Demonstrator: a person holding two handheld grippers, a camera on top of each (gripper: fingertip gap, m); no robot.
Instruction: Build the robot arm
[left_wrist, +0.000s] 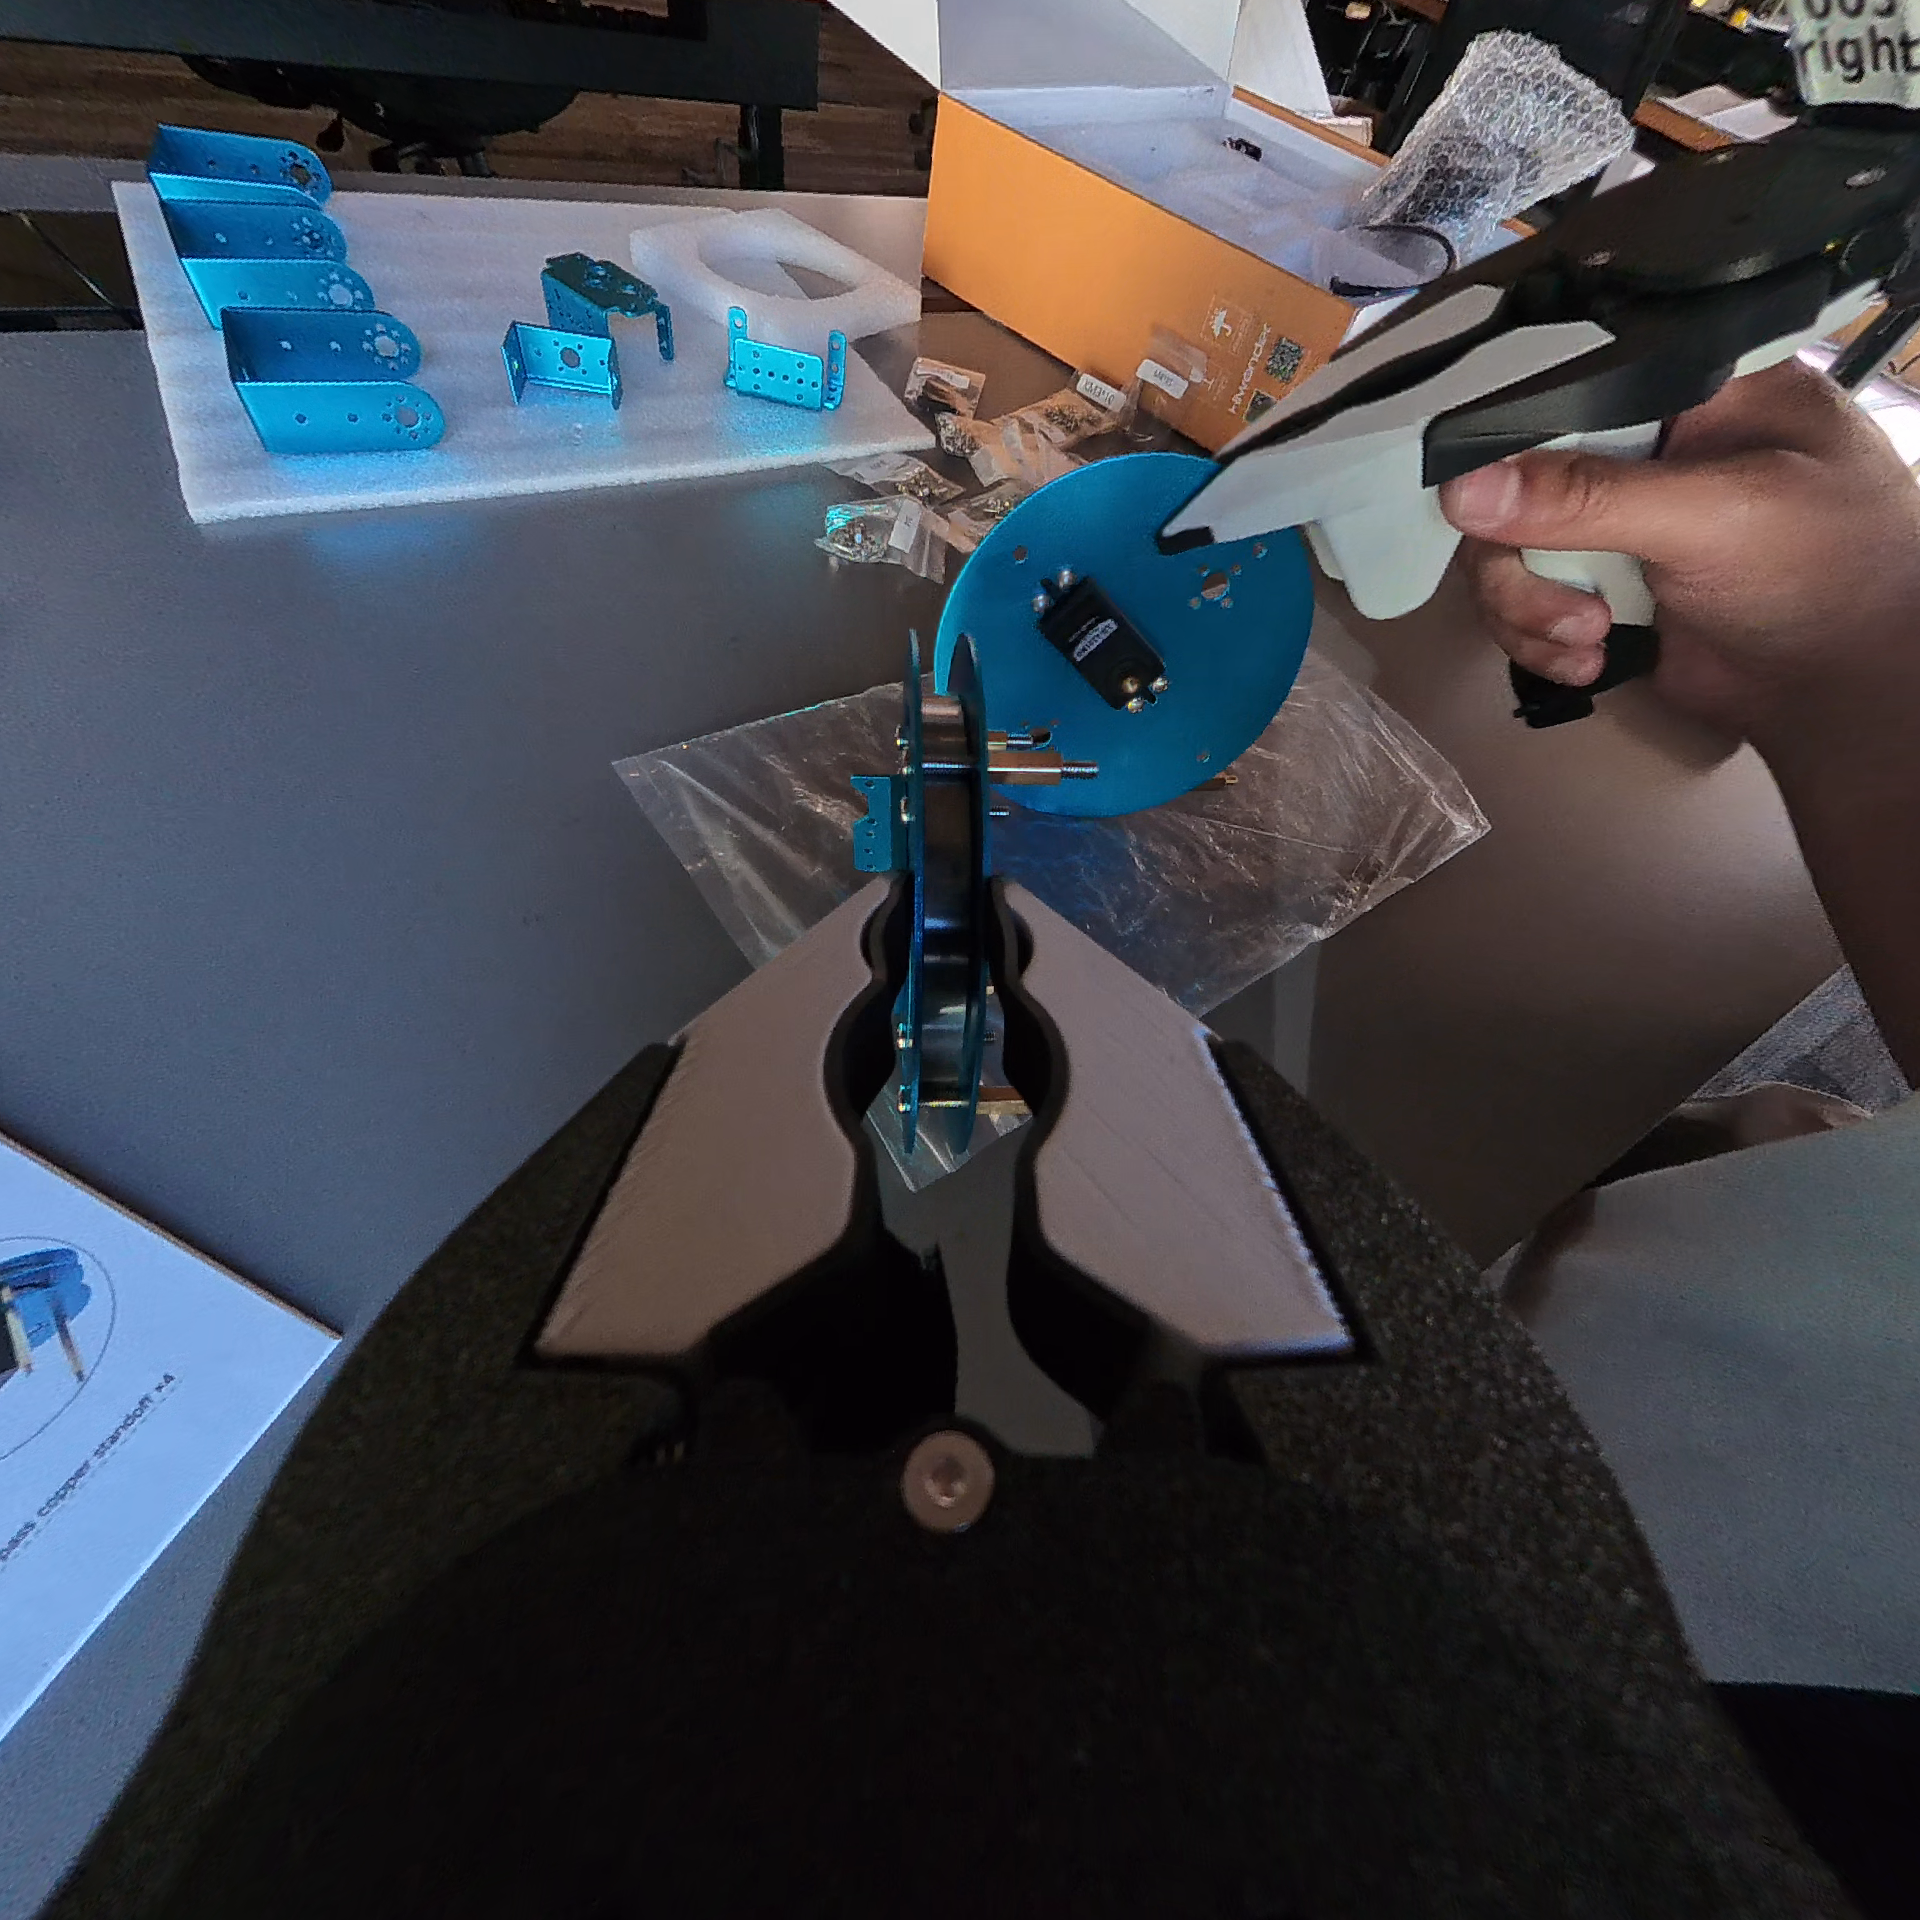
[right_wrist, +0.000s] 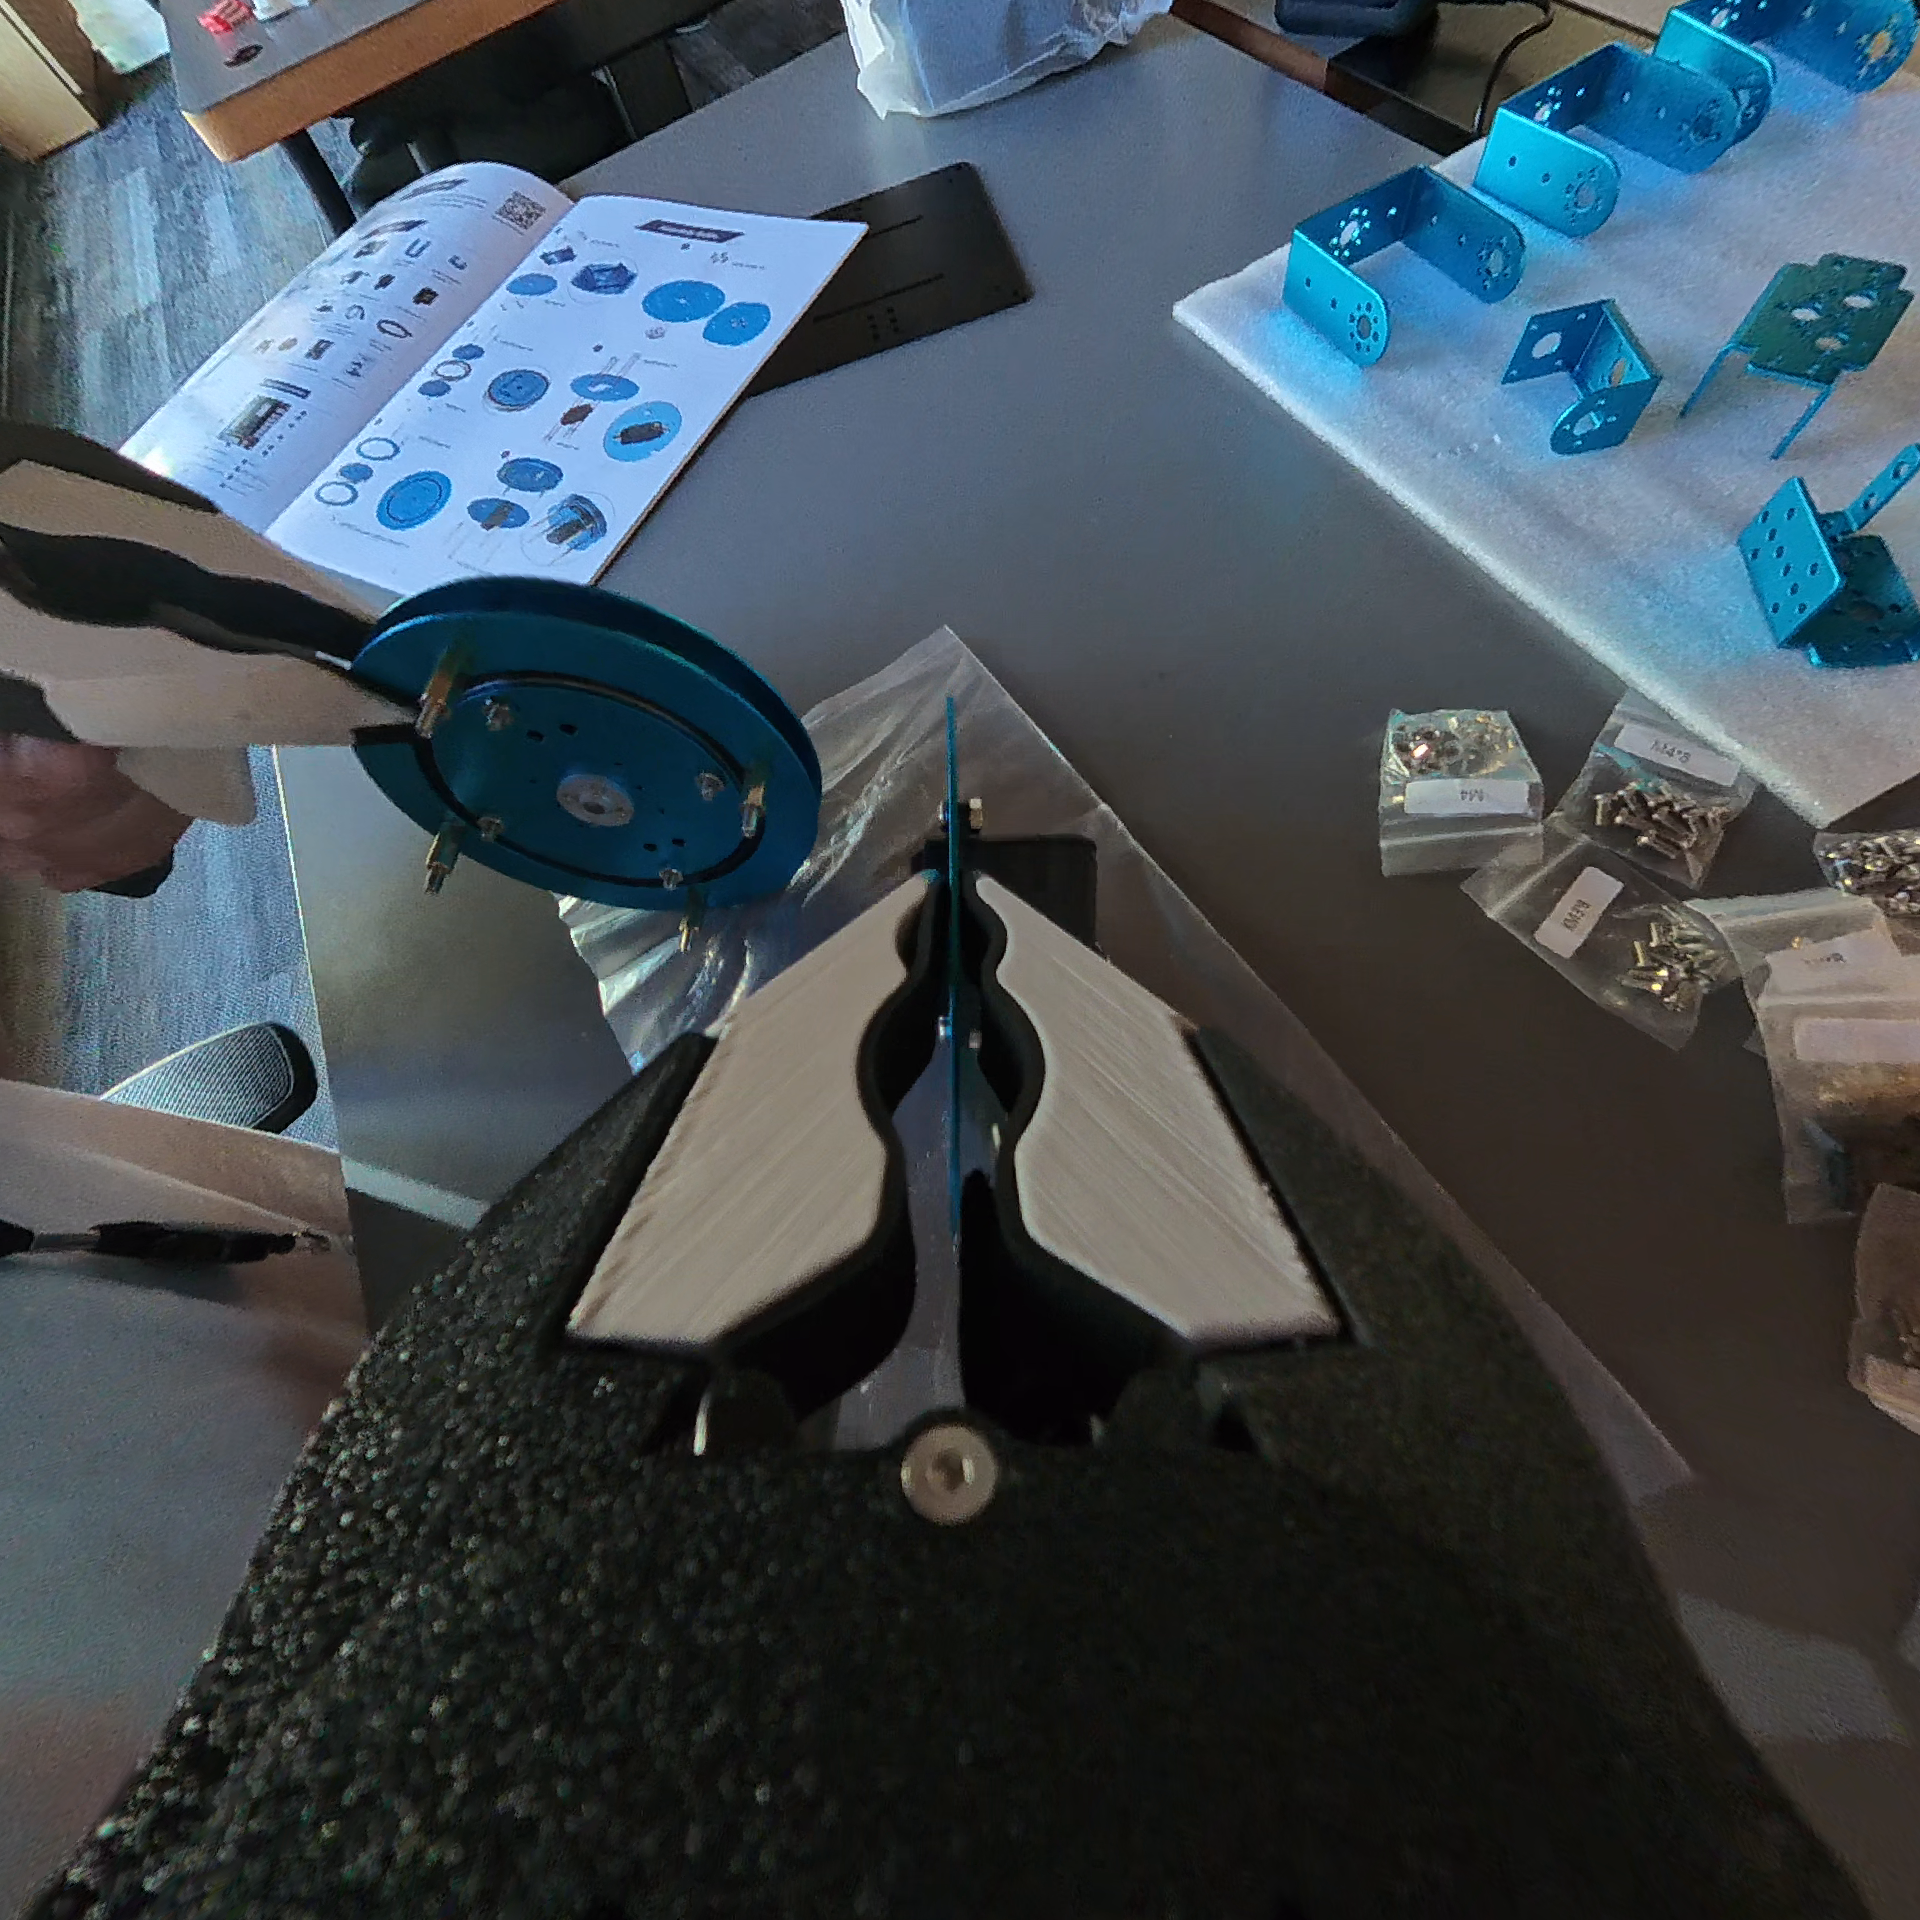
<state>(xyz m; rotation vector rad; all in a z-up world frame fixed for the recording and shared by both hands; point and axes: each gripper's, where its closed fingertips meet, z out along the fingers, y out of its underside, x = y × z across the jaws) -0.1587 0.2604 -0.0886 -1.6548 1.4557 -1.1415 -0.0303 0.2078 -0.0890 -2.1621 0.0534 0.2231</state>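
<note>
In the left wrist view, the left gripper has its fingers clenched on the rim of a stacked blue metal disc assembly with brass standoffs, seen edge-on above a clear plastic bag lying on the grey surface. Just beyond, the right gripper, held by a person's hand, pinches the edge of a single blue round metal plate carrying a black servo. Blue U-shaped metal brackets sit on a white foam sheet, with small bags of screws and an orange cardboard box nearby.

In the right wrist view, the right fingers grip the plate edge-on. The disc assembly hangs at left. An open instruction booklet lies behind it.
</note>
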